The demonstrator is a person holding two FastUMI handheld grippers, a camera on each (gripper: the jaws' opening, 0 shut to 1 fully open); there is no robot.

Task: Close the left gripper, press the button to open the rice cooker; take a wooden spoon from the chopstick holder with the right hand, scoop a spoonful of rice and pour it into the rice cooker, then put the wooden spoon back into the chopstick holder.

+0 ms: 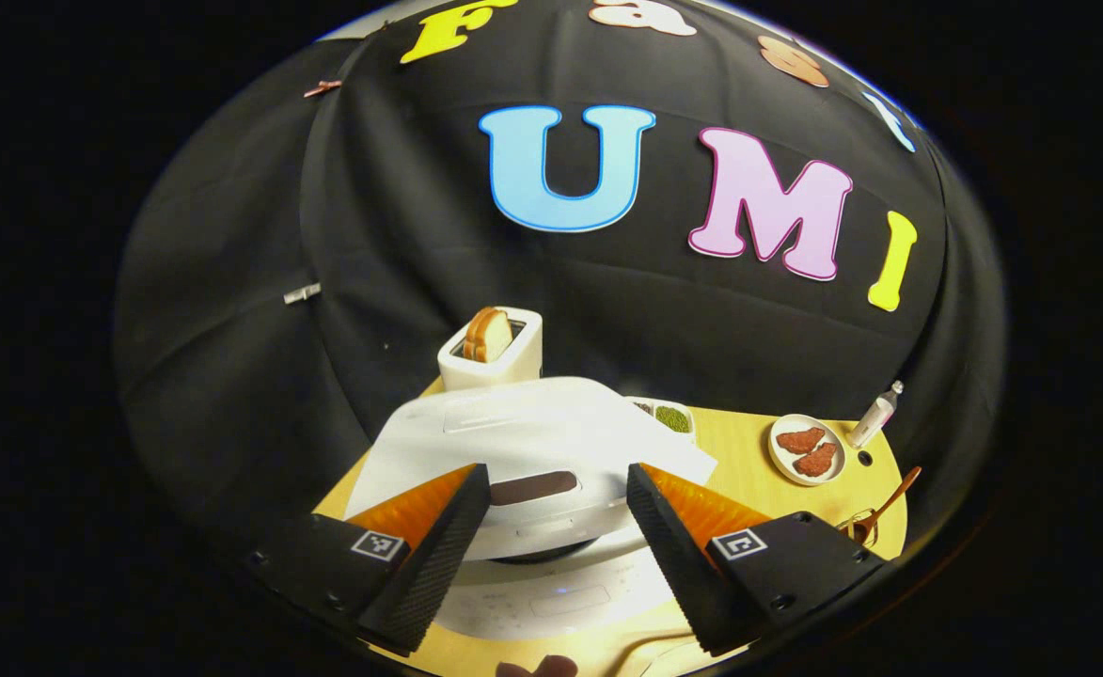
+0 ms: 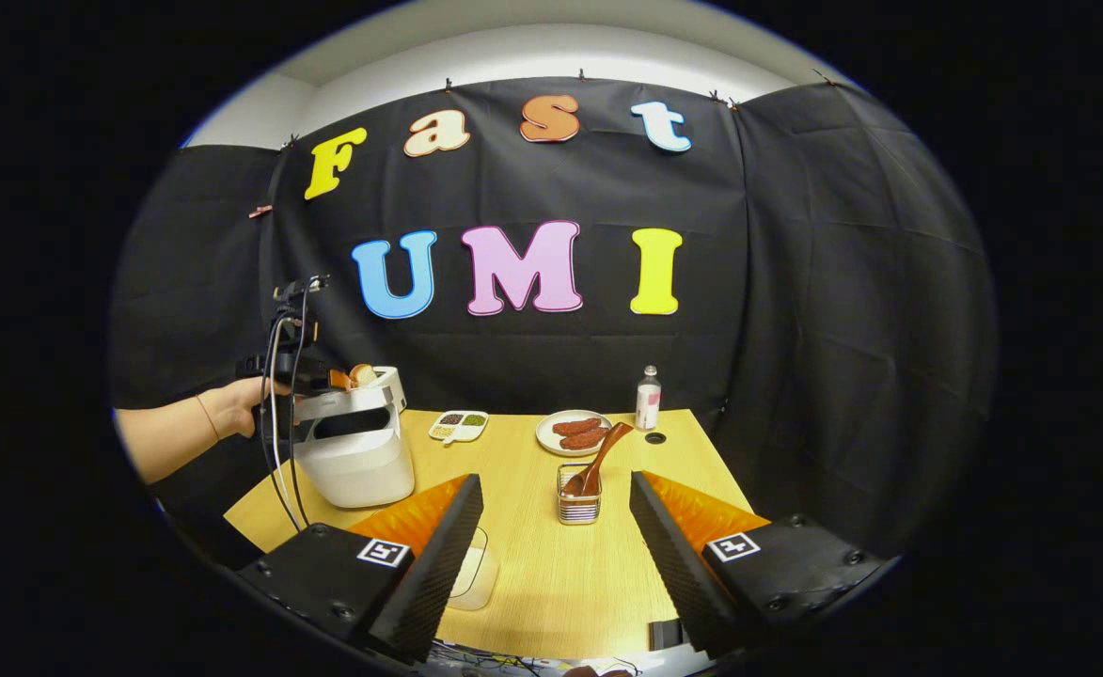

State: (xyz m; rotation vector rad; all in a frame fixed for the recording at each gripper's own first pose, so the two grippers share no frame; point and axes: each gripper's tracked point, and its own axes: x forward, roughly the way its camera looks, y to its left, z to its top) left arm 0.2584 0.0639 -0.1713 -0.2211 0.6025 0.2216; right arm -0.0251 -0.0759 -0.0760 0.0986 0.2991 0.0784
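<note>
The white rice cooker [image 1: 560, 583] sits right under my left gripper [image 1: 559, 475], which is open, its fingers spread to either side of the lid [image 1: 532, 423]. From the right gripper view the cooker [image 2: 354, 461] has its lid [image 2: 344, 402] lifted, with a dark gap beneath it. A hand [image 2: 250, 404] holds the left gripper [image 2: 339, 380] over it. The wooden spoon [image 2: 598, 456] stands in the wire chopstick holder [image 2: 579, 508], just ahead of my open right gripper [image 2: 557, 480]. A clear container [image 2: 471, 564] lies by the right gripper's left finger.
A toaster [image 1: 493, 350] with bread stands behind the cooker. On the wooden table [image 2: 532, 583] are a divided dish [image 2: 458, 425] of beans, a plate [image 2: 575, 432] of meat and a small bottle [image 2: 647, 398]. Spoon and holder [image 1: 857, 527] show at the table's right edge.
</note>
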